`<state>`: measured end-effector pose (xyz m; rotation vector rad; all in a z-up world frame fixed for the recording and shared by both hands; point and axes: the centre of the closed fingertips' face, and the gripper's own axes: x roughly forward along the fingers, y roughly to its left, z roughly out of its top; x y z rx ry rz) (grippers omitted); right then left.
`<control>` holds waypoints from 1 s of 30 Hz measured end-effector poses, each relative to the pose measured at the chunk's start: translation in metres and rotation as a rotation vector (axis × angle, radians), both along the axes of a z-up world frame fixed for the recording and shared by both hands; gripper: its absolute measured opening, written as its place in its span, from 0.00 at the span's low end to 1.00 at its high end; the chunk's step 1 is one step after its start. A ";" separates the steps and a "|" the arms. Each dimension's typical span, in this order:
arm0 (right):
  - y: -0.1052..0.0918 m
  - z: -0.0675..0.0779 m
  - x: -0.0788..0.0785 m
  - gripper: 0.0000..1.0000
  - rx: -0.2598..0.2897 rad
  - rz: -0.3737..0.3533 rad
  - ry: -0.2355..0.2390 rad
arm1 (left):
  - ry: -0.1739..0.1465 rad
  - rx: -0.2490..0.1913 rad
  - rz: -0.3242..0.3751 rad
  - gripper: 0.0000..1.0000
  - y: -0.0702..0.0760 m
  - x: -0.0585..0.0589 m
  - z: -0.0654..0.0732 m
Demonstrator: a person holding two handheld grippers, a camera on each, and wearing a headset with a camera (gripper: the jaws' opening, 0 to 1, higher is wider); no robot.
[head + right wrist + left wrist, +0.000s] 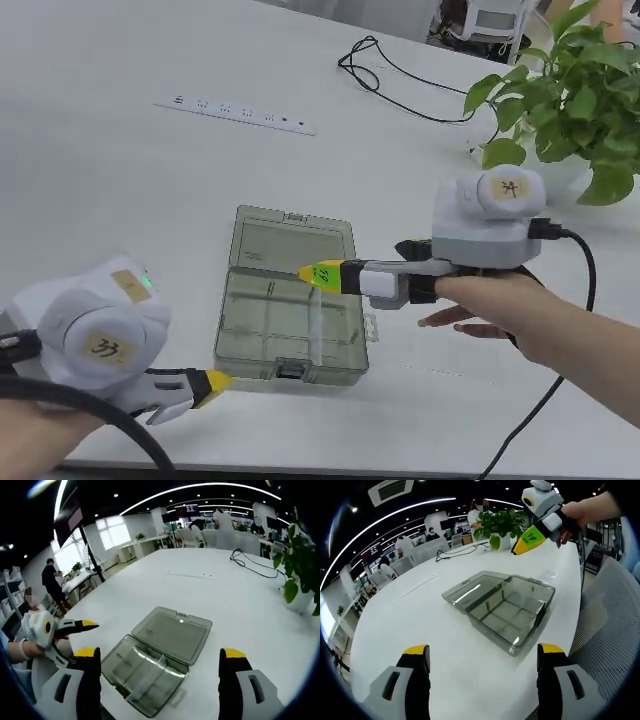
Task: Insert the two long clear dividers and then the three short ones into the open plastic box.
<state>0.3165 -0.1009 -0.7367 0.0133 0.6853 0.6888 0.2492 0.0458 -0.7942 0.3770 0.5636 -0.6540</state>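
- the plastic box sat open in the middle of the head view on the white table, with its lid laid back flat toward the top of the frame.
- inside the base i could make out clear dividers as faint upright lines cutting it into compartments; i couldn't count them with any certainty.
- the left gripper was at the lower left of the head view, its yellow tips just beside the box's lower left corner and apart from it.
- in the left gripper view its jaws stood wide apart at the bottom of the frame with nothing between them, and the box lay ahead near the centre.
- the right gripper came in from the right of the head view, held by a hand, with its yellow tip over the line where lid meets base; i couldn't tell whether it touched.
- in the right gripper view its jaws were also spread wide and empty, with the box in the lower middle of the frame.
- a power strip lay at the upper left of the head view, a black cable at the top centre and a plant at the upper right.
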 end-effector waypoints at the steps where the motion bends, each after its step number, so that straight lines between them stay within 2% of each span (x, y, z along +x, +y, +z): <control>1: -0.002 -0.001 -0.003 1.00 0.000 -0.003 0.003 | 0.001 0.000 0.001 0.90 0.000 0.000 0.000; 4: -0.005 -0.001 -0.007 1.00 -0.004 0.006 -0.017 | 0.005 -0.006 0.006 0.90 0.001 0.000 0.000; 5: -0.008 -0.002 -0.009 1.00 -0.016 0.012 -0.041 | 0.006 -0.007 0.006 0.90 0.001 0.000 0.000; 12: -0.020 0.002 -0.019 1.00 -0.028 0.020 -0.131 | 0.018 -0.020 0.021 0.90 0.002 0.000 -0.001; 14: -0.023 0.003 -0.022 1.00 -0.009 0.013 -0.144 | 0.021 -0.023 0.023 0.90 0.002 0.000 -0.002; 21: -0.039 0.000 -0.032 1.00 -0.007 -0.010 -0.165 | 0.047 -0.041 0.040 0.89 0.003 -0.001 -0.005; 25: -0.046 -0.001 -0.037 1.00 0.032 -0.033 -0.185 | 0.062 -0.056 0.053 0.89 0.004 -0.001 -0.005; 30: -0.050 -0.005 -0.044 1.00 0.032 -0.038 -0.219 | 0.086 -0.091 0.084 0.89 0.010 0.000 -0.004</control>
